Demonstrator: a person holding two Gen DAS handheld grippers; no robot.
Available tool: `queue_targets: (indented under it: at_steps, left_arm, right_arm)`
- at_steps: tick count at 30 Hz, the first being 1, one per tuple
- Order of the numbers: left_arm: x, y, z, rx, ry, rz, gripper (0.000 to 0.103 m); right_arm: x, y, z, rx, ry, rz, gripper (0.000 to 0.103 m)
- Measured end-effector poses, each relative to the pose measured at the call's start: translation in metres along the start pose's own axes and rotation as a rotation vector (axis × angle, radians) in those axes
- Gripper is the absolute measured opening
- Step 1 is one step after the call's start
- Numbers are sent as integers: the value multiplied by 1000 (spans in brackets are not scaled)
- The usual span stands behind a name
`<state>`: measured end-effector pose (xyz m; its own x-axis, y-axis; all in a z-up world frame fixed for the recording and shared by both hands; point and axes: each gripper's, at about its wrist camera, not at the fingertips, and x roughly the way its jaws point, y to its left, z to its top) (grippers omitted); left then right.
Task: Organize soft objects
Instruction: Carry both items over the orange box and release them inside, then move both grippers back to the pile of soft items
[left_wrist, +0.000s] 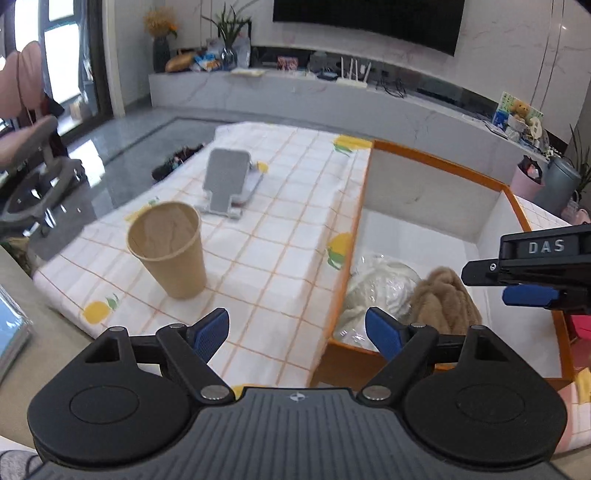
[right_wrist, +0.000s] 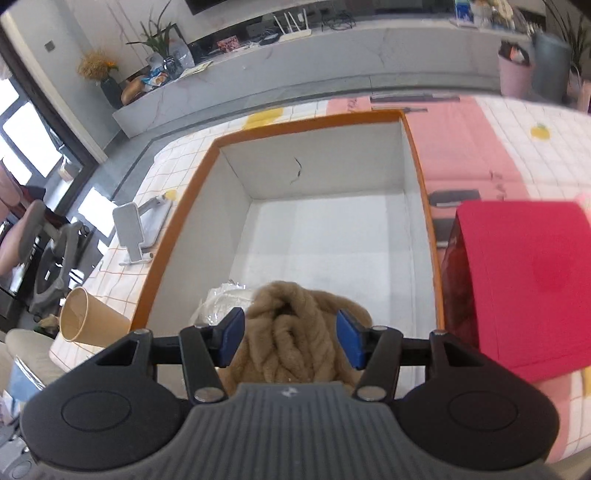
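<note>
An orange-rimmed white box (right_wrist: 415, 155) stands on the checked tablecloth. Two soft items lie at its near end: a tan chunky knitted bundle (right_wrist: 291, 332) and, to its left, a white soft item in clear plastic (right_wrist: 218, 299). My right gripper (right_wrist: 291, 334) hangs over the tan bundle, blue pads on either side of it, apart from its sides. In the left wrist view the tan bundle (left_wrist: 443, 302) and white item (left_wrist: 373, 288) rest on the box floor, with my right gripper (left_wrist: 491, 284) reaching in from the right. My left gripper (left_wrist: 297, 328) is wide open and empty over the box's left wall.
A brown paper cup (left_wrist: 168, 251) and a grey phone stand (left_wrist: 227, 181) stand on the tablecloth (left_wrist: 288, 229) left of the box. A red box-like thing (right_wrist: 524, 280) sits close against the box's right side. An office chair (left_wrist: 33, 155) is beyond the table's left edge.
</note>
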<state>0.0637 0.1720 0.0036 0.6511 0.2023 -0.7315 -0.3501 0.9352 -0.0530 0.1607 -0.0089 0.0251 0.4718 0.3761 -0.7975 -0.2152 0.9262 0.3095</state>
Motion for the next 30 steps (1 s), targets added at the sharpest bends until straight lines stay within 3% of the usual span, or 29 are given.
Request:
queue_targets:
  at_steps: [5,10,18,21,26,30]
  left_arm:
    - [3,1,3,-44,39,78,98]
    - [2,2,3,-42,46,49,98]
    - [1,0,8,-44,84,68,97]
    - [-2,-4,8,-50,89,62,92]
    - [-18,-19,8,-52,59,30,92]
    - [-39,-43,6,-7,-9,-5,92]
  right_arm:
    - [-12,10,-9,-76,5,20,69]
    - [-31,3,-14,-70,-15,56,83]
    - [-79,-10,-12,-99,-98,80,84]
    - [-101,-20,-14,-102,-141,75,87]
    - [-136,-50,-18,-95,-203,45,88]
    - [-174,-92,-21,-54,-271,9,91]
